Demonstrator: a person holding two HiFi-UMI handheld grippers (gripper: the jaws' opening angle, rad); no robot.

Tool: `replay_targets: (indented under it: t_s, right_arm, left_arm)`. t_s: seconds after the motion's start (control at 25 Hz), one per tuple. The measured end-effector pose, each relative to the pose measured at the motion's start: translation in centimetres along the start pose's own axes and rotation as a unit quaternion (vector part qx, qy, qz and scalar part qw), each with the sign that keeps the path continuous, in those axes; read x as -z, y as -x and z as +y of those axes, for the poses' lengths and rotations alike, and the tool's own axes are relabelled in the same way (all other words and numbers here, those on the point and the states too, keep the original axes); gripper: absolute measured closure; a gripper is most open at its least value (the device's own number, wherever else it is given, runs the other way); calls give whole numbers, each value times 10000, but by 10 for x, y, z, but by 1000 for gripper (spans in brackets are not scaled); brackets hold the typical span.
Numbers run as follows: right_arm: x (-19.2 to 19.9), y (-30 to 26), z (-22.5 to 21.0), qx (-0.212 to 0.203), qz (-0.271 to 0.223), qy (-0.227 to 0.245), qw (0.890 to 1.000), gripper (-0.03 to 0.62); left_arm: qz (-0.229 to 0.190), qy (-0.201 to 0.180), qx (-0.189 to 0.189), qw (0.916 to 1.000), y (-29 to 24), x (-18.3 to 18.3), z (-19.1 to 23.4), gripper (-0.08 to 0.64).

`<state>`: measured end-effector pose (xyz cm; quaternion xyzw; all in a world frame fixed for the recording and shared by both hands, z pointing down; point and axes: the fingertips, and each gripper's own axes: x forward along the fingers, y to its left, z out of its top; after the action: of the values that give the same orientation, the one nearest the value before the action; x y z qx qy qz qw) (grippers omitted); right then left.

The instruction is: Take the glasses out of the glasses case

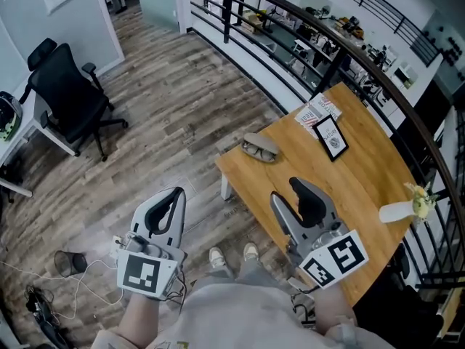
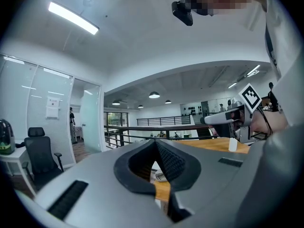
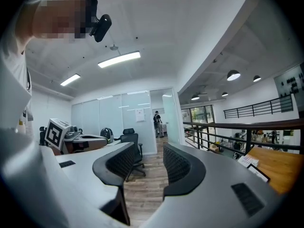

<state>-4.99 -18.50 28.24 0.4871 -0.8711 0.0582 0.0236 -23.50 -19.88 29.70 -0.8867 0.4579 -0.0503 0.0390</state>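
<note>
- Grey left tongs (image 2: 155, 142) have their tips together, with nothing held.
- Grey right tongs (image 3: 148, 151) stand wide apart and empty.
- Taupe oval glasses case (image 1: 259, 148) lies near a corner of the wooden worktop (image 1: 349, 180), well apart from both tongs.

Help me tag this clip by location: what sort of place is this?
Most likely an open-plan office, seemingly on a mezzanine. A black swivel chair stands on wood-look flooring, glass partition walls close off rooms, and a black railing looks over cluttered benches on a lower level.
</note>
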Motion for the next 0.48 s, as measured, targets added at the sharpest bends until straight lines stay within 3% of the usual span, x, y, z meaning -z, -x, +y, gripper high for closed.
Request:
replay_targets:
  t_s: [0.24,0.48]
  right_arm:
    - [14,-2,-30,-42,123,-159,9998,383]
    - [30,-29,-80,-159,165,-292,9993,364]
  left_arm:
    - [33,-4,2,10000,-29,1,-13,545]
    - [-6,128,138,9998,-98,9,-27,545]
